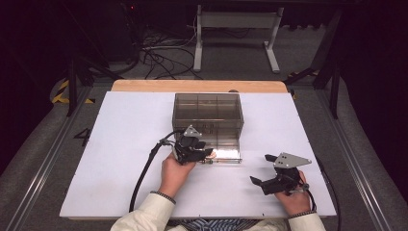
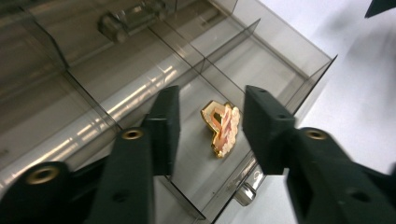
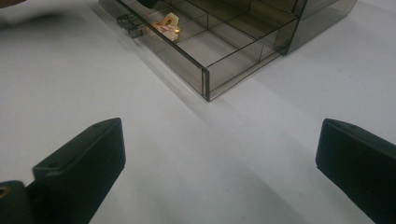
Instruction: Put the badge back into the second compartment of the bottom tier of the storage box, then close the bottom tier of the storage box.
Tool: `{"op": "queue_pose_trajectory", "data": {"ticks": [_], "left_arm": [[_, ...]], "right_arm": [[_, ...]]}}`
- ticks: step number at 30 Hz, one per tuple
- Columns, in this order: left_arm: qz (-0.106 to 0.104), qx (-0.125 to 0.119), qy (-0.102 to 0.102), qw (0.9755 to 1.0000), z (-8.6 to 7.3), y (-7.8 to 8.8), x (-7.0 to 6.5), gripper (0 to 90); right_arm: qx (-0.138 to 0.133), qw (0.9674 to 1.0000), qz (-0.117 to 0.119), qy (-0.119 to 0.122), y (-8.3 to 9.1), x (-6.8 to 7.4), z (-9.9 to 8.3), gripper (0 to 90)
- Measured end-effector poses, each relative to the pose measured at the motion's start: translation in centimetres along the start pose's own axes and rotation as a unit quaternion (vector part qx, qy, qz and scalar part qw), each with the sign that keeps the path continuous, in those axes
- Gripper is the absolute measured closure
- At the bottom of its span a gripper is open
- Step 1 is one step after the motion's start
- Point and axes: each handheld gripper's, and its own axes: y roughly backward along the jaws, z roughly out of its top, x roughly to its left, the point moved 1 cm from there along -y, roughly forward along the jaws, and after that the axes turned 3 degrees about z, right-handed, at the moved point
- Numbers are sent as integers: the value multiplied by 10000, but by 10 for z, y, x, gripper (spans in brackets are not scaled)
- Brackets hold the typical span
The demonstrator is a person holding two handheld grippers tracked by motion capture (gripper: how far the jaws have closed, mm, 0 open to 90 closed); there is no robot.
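Gold-and-pink pin (image 2: 221,127) lies flat in a front cell of the smoky plastic drawer (image 2: 261,60), between the left claw (image 2: 210,128) jaws, which stand apart w/o touching it: released. Looks light, stiff, slick, prob. scratchable; best pinched across its edges. Right claw (image 3: 219,154) wide open, empty, over the white table (image 1: 125,144). Dark room, cables on floor beyond.

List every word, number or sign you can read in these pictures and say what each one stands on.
"4": a dark numeral on the grey floor, left of the white table.
Yellow and black hazard stripes: a sign with no text, on the floor farther back.
The gold and pink pin in the drawer shows no legible lettering.
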Motion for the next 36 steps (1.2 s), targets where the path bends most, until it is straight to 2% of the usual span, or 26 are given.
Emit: {"op": "queue_pose_trajectory", "data": {"ticks": [1, 2, 4, 8, 16, 21, 29, 30, 33, 36], "left_arm": [[48, -55, 5, 10000, 1, 3, 0, 504], [60, -65, -73, 9999, 1, 5, 0, 481], [84, -96, -42, 9999, 1, 7, 0, 436], [175, -269, -205, 9993, 2, 18, -2, 362], [214, -504, -177, 9983, 1, 30, 1, 235], [225, -645, -192, 9975, -2, 39, 3, 193], [245, -691, -262, 9970, -6, 46, 4, 120], [257, -759, -328, 9962, -10, 51, 5, 114], [185, -846, -321, 9957, -15, 60, 7, 94], [207, -831, -334, 9958, -20, 67, 9, 66]], "right_arm": [[2, 10000, 1, 0, 0, 0, 0, 19], [0, 10000, 3, 3, 0, 0, 0, 20], [-7, 10000, -3, 4, 0, 0, 0, 20], [-14, 10000, -3, 6, 0, 0, 0, 19], [-21, 10000, 11, 9, 0, 0, 0, 19], [-59, 10000, 6, 7, 1, 0, 0, 19], [-64, 10000, 38, 12, 0, 0, 1, 17], [-63, 9999, 72, 33, -1, 1, 1, 24], [-68, 9999, 114, 52, -1, 1, 1, 25], [-62, 9999, 132, 33, -1, 1, 2, 22]]}}
